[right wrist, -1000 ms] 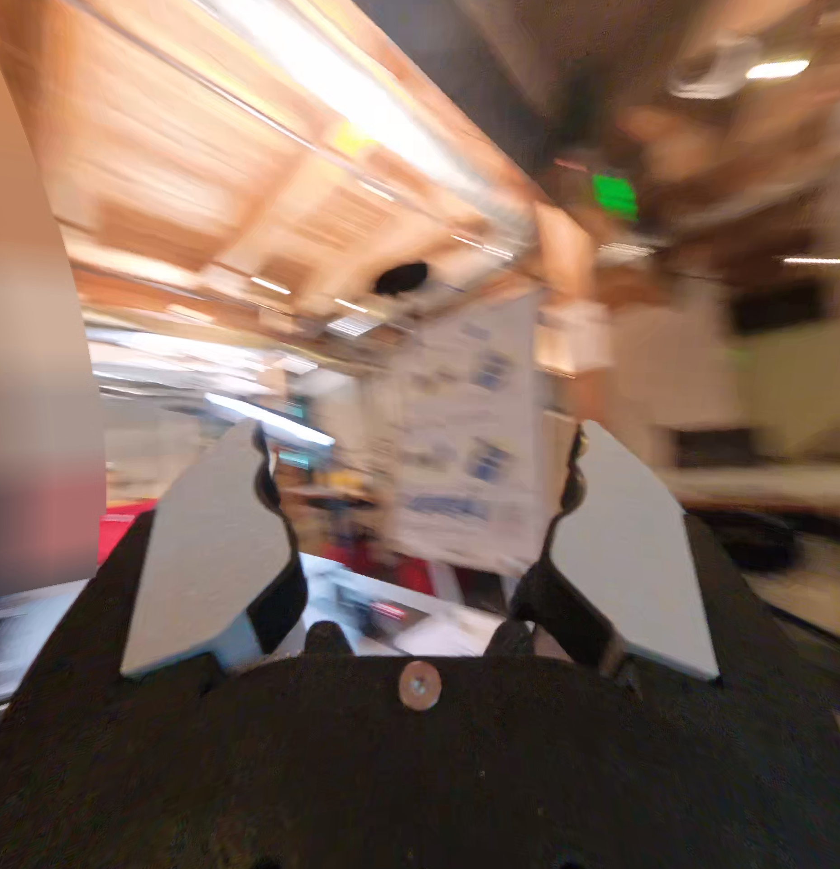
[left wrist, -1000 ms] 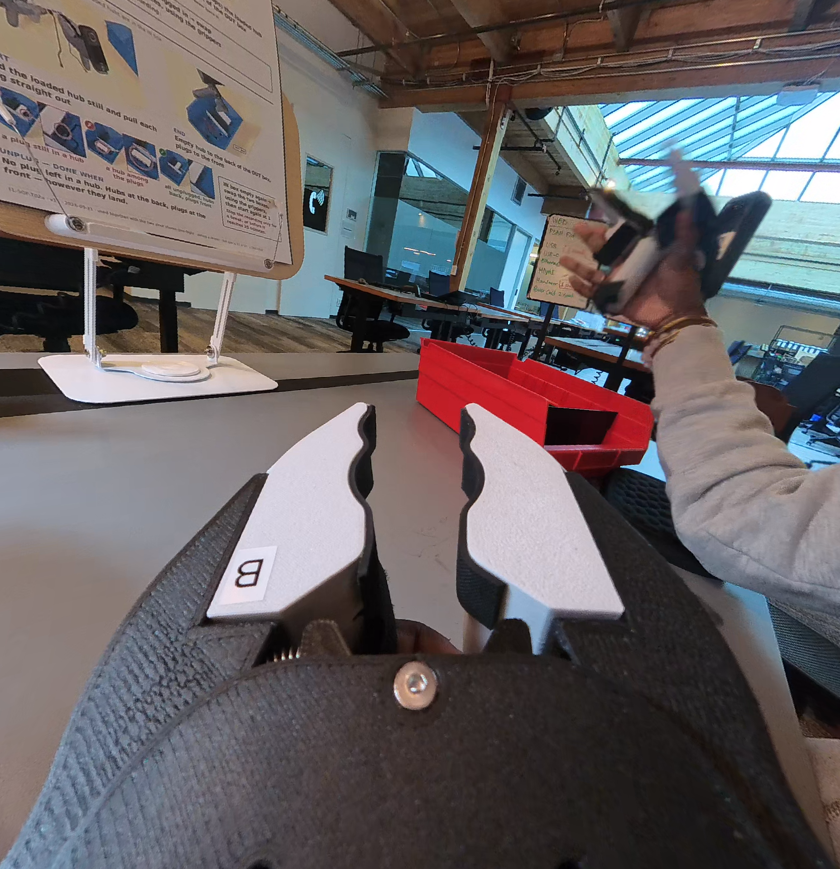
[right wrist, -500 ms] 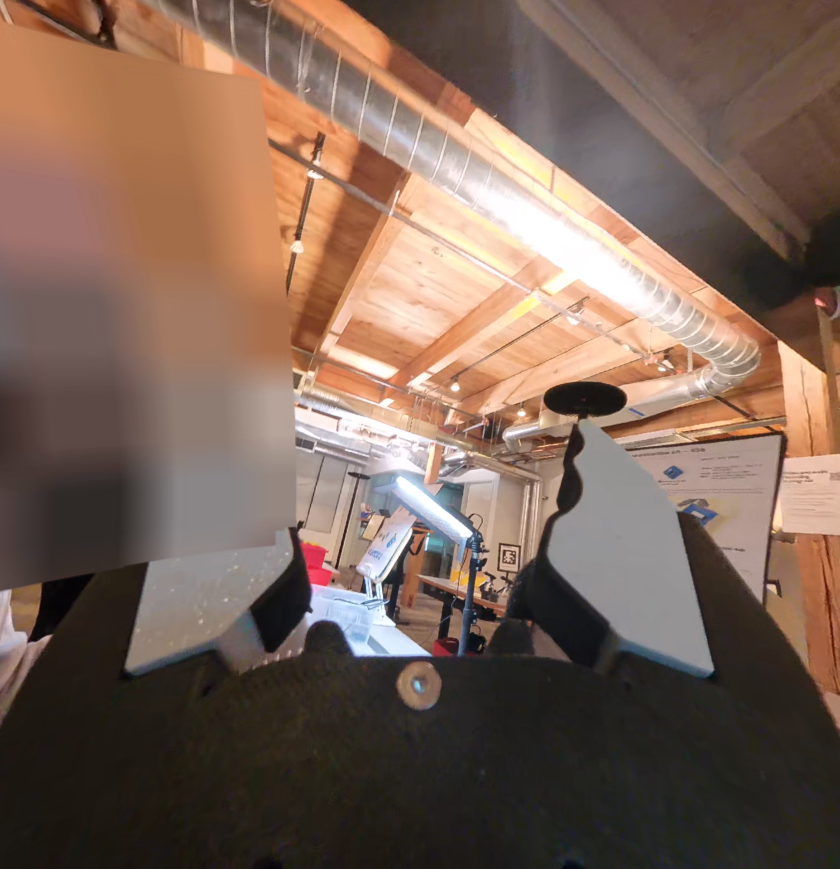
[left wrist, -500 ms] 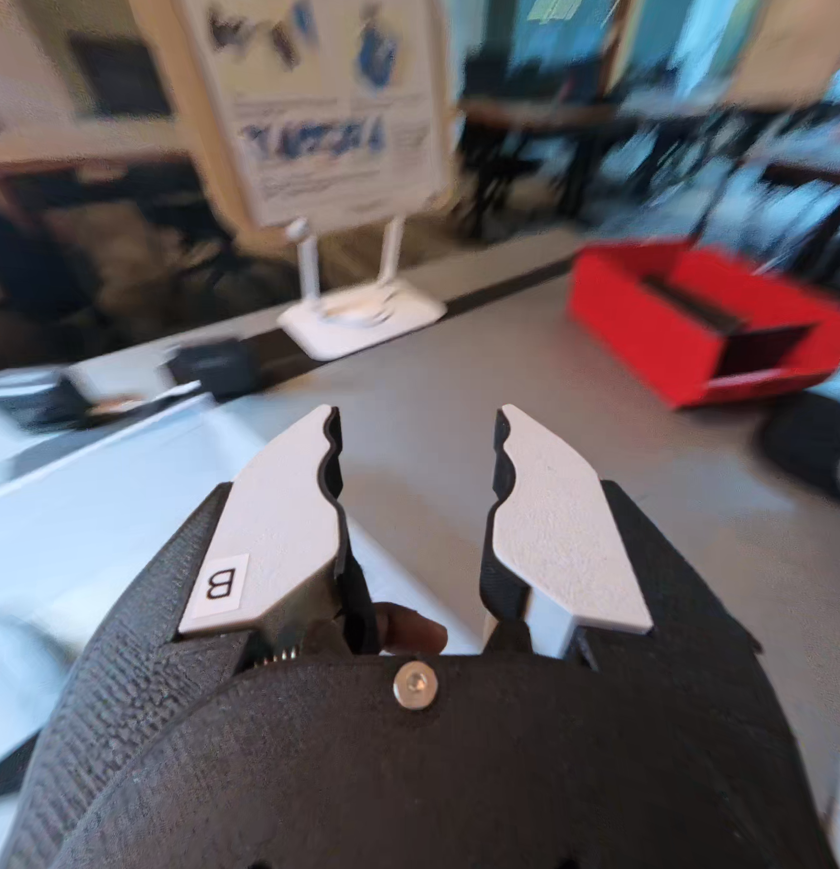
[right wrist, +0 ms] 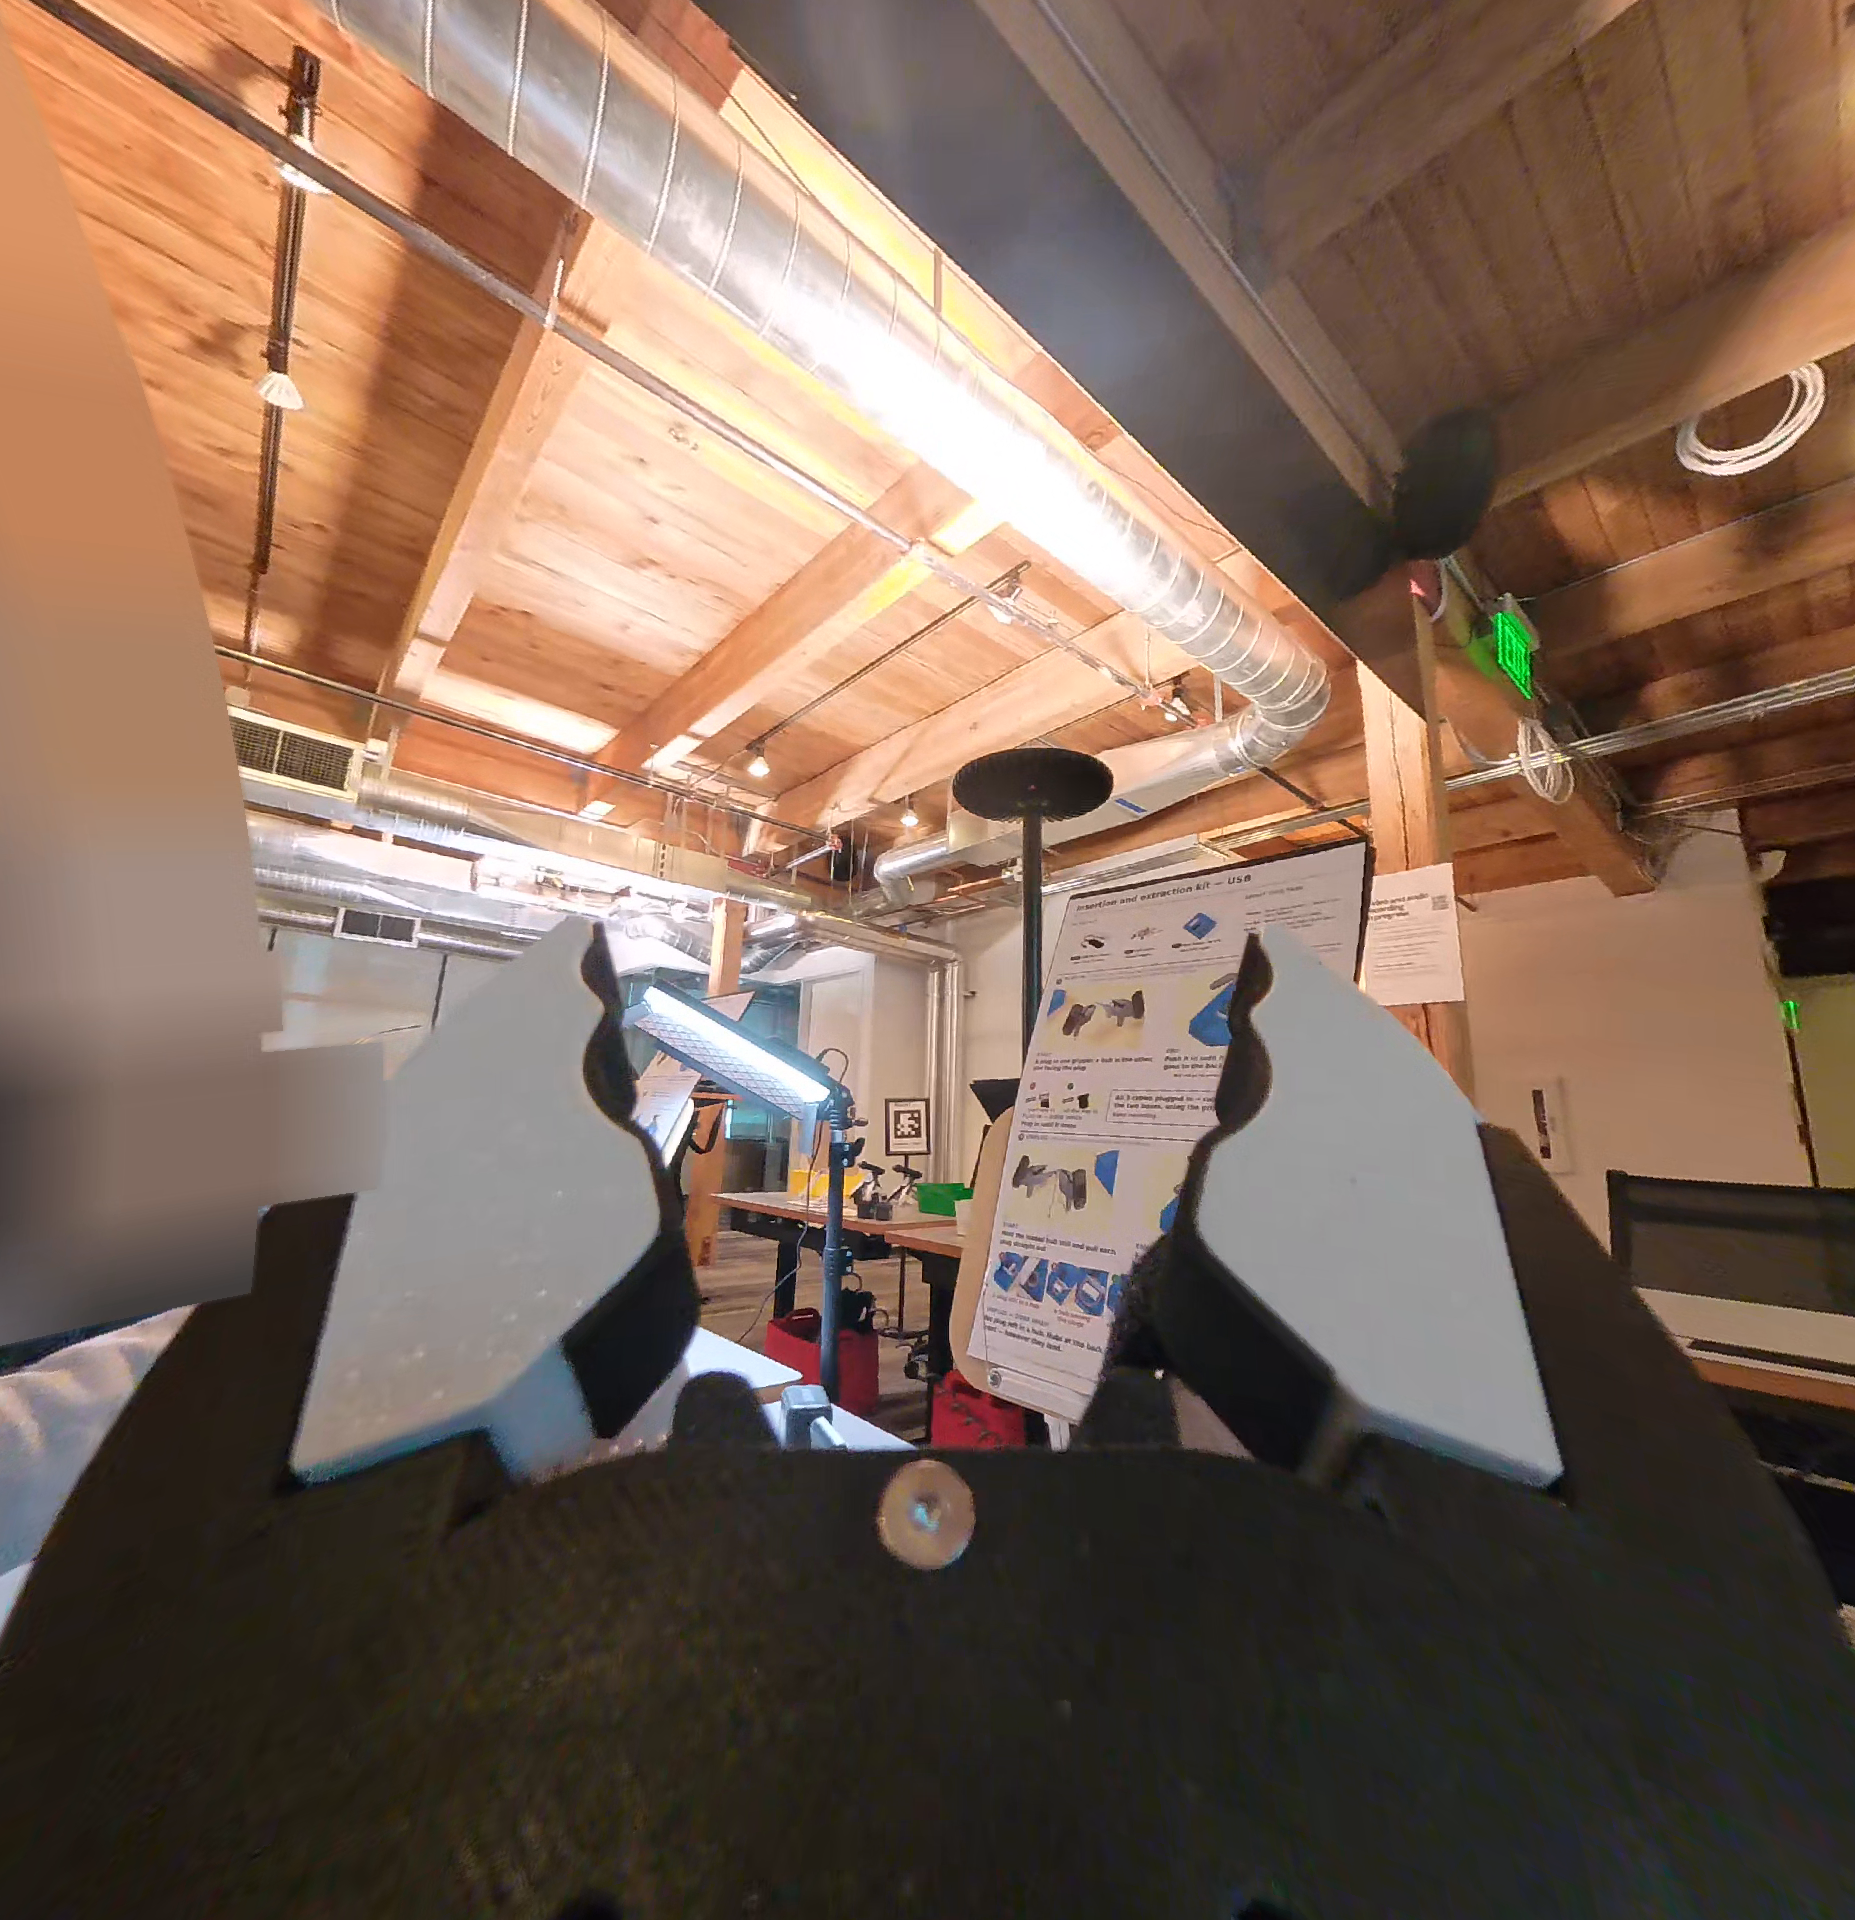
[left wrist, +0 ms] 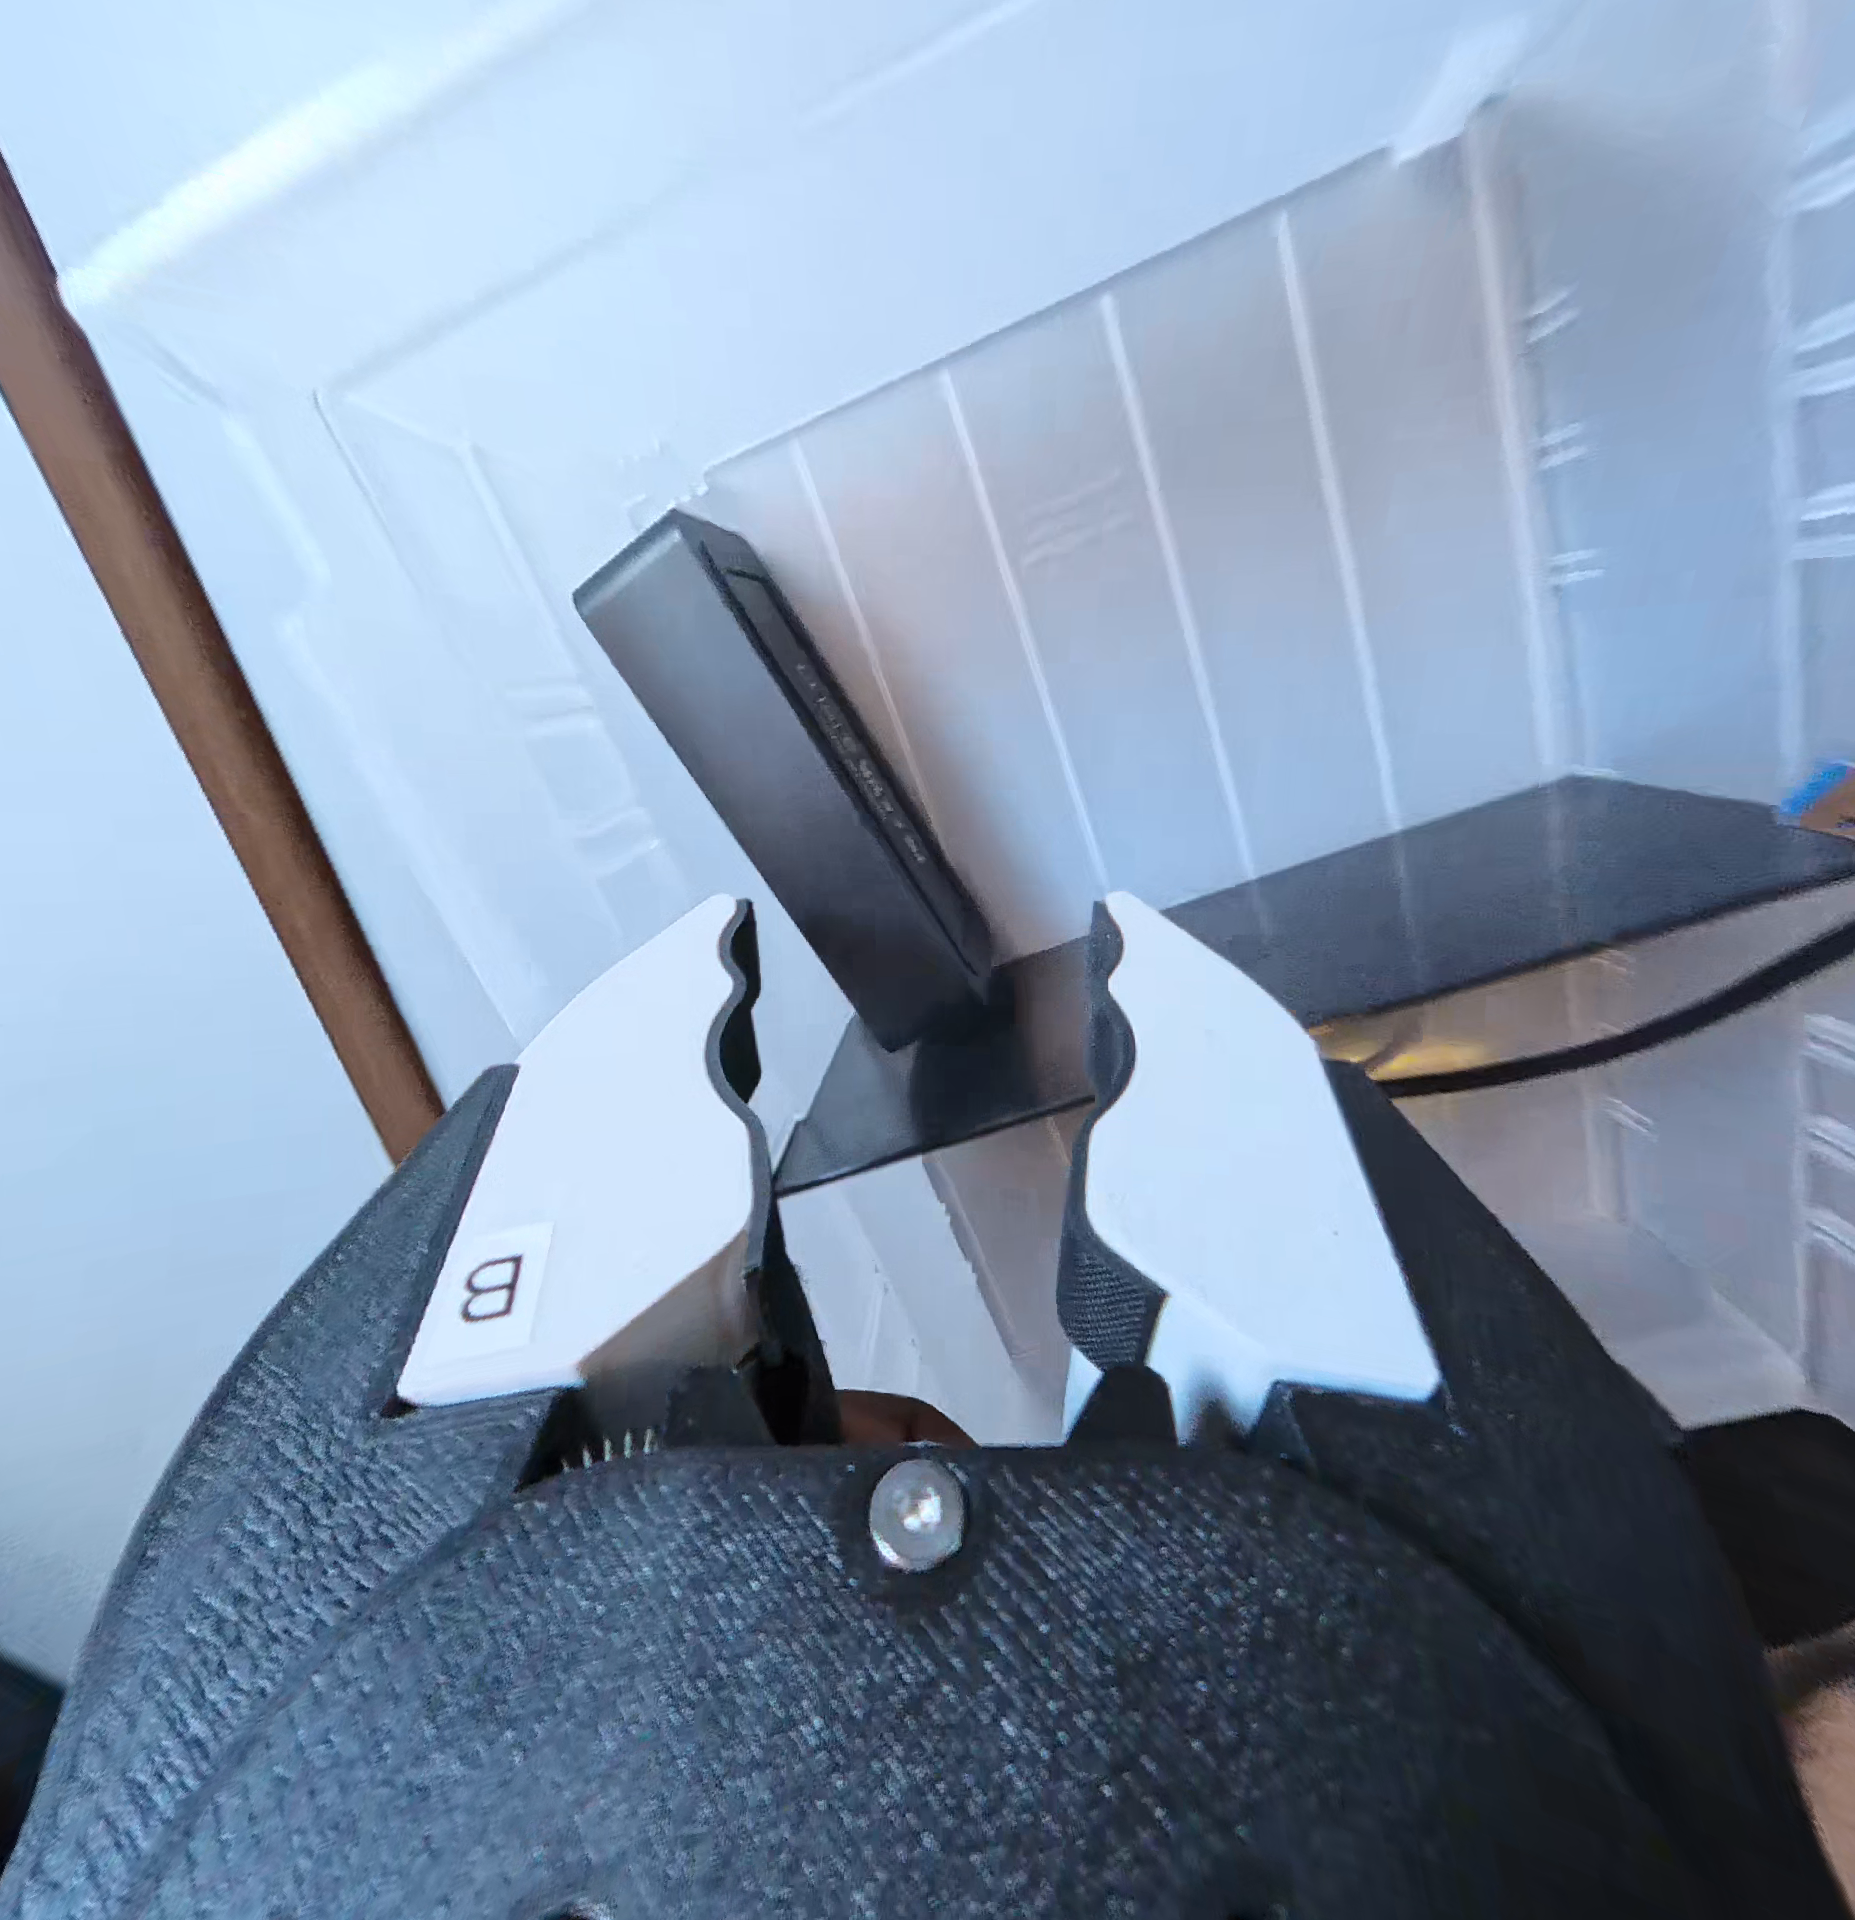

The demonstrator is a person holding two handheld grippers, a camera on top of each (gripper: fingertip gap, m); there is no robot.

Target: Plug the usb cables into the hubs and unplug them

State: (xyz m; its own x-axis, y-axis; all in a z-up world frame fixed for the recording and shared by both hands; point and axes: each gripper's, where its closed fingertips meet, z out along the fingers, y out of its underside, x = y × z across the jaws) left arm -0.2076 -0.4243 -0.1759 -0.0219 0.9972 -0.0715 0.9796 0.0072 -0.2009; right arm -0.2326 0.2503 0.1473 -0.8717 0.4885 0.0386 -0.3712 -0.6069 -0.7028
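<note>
In the left wrist view we lose the lower end of the dark hub (left wrist: 788, 790) behind the dark divider (left wrist: 1318, 966) it leans on inside the clear bin (left wrist: 1162, 468). The black cable (left wrist: 1650, 1023) runs off the right edge, so we cannot see its ends. A small blue and orange thing (left wrist: 1832, 805) at that edge is too blurred for us to tell. In the right wrist view a mosaic patch hides the left side, and the gripper body hides the foot of the instruction sheet (right wrist: 1120, 1143).
</note>
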